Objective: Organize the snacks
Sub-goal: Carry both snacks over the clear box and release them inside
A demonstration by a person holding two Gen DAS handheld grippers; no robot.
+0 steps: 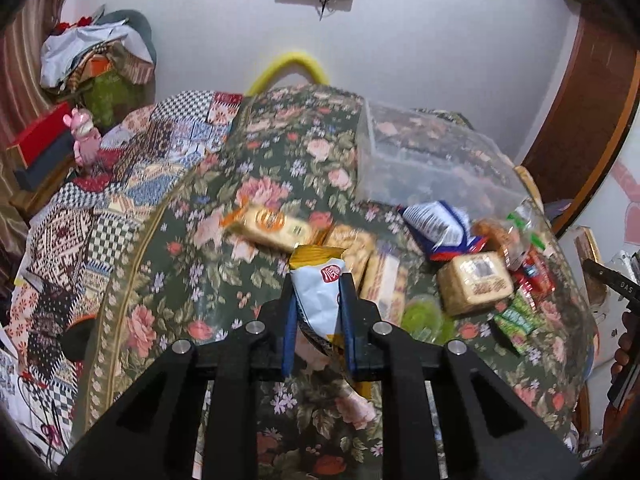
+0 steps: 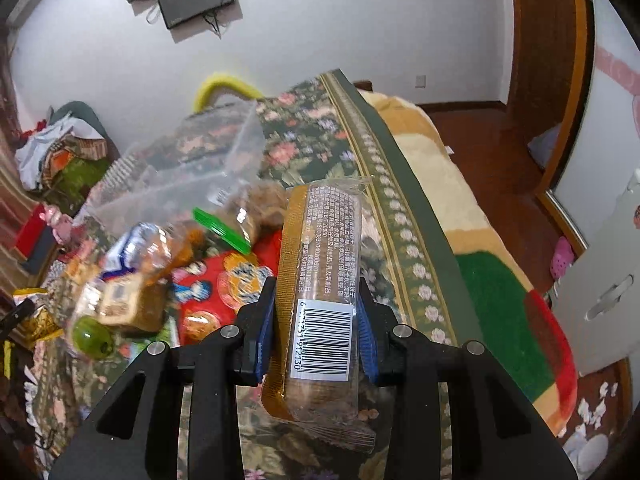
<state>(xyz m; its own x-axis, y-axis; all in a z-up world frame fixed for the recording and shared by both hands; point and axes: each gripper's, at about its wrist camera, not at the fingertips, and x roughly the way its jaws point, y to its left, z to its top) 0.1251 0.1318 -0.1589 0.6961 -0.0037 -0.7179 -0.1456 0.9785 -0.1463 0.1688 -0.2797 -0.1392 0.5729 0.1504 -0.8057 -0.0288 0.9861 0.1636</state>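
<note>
Left wrist view: the left gripper pinched a white-and-gold snack packet between its blue-padded fingers, the packet standing nearly upright above the floral-clothed worktop. Beyond the fingers, toward the middle of the worktop, lay a loose group of snacks: an orange-trimmed biscuit pack, a blue-and-white bag, a square clear-wrapped cake, a green jelly cup and small green packets. A clear plastic bin stood at the far right part of the worktop, just behind the blue-and-white bag. A patchwork-covered bed lay past the worktop's left edge.

Right wrist view: the right gripper pinched a long clear-wrapped biscuit roll between its fingers, barcode label facing the camera, the roll held lengthwise and raised above the worktop near its right edge. To the left lay a red cartoon-printed bag, the cake, blurred, and the jelly cup. The clear bin stood farther back, its contents not discernible. A brown, green and red blanket lay beyond the worktop's right edge.
</note>
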